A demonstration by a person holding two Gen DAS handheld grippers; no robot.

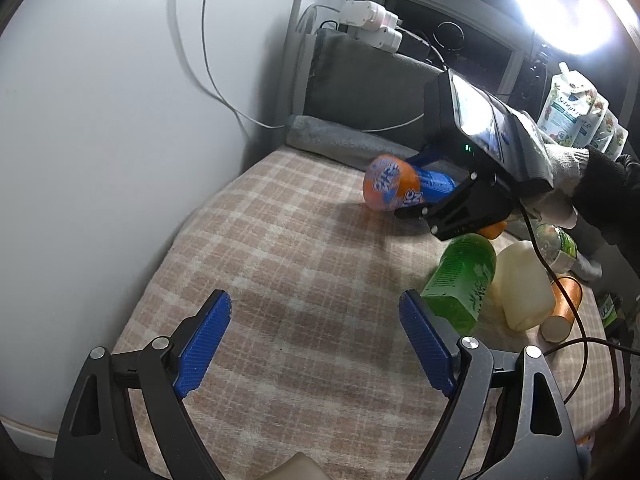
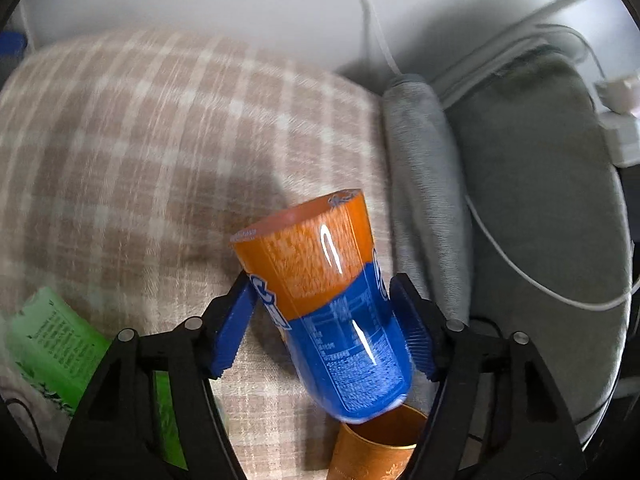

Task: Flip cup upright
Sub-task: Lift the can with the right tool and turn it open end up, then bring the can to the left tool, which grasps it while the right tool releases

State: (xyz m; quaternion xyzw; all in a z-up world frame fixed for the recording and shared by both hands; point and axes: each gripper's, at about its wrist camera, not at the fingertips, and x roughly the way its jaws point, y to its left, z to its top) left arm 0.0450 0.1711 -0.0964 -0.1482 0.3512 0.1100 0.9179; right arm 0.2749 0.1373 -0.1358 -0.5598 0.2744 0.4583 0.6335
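An orange and blue printed cup [image 2: 336, 300] is held between the blue pads of my right gripper [image 2: 324, 324], tilted with its orange end pointing away over the plaid cloth. In the left wrist view the same cup [image 1: 396, 188] hangs tilted above the cloth in the right gripper [image 1: 432, 196] at the far side. My left gripper [image 1: 316, 340] is open and empty, low over the near part of the cloth.
A plaid cloth [image 1: 280, 264] covers the surface. A green bottle [image 1: 460, 280], a white jug [image 1: 520, 292] and an orange cup on its side [image 1: 562, 304] lie at the right. An orange cup [image 2: 376, 448] sits under the held cup. A grey towel roll [image 2: 424, 184] and cables lie behind.
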